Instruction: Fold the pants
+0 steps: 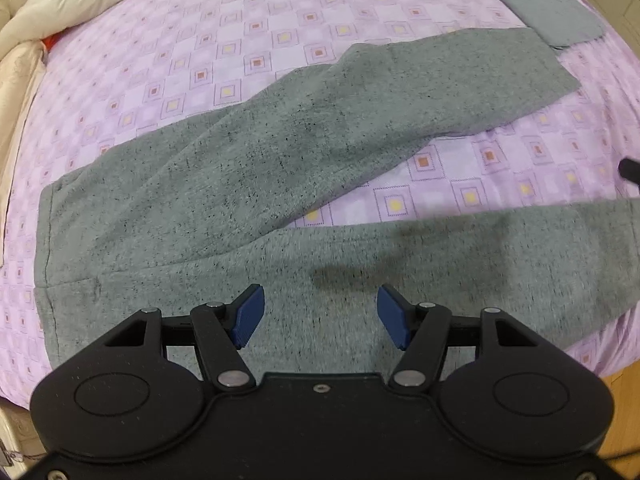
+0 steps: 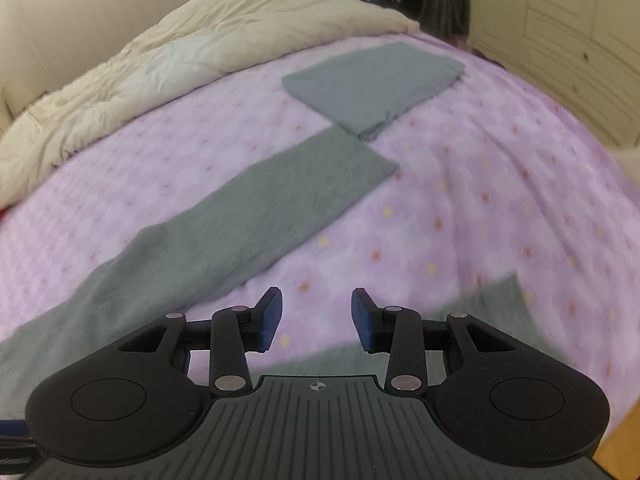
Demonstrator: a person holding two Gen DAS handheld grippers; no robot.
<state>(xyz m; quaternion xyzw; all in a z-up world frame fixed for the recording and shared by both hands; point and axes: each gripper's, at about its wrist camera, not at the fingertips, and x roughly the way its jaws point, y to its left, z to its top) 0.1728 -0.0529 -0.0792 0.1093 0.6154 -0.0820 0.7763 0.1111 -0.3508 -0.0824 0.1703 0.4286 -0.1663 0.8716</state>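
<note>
Grey pants [image 1: 248,168] lie spread flat on the purple checked bedsheet [image 1: 240,32] — legs splayed apart. Left gripper [image 1: 320,316] and right gripper [image 2: 316,320] hover over them, fingers wide apart, empty — folded grey cloth [image 2: 372,84] sits farther off.

No words, brand names, labels or numbers could be read in either view. The only sign was a small pale crosshair mark, a circle crossed by a horizontal and a vertical line, moulded on the ribbed black plastic body of the right gripper [image 2: 317,318], centred just behind its blue-padded fingers. The lilac bedsheet printed with small squares [image 1: 224,60] carried pattern only, no lettering.
</note>
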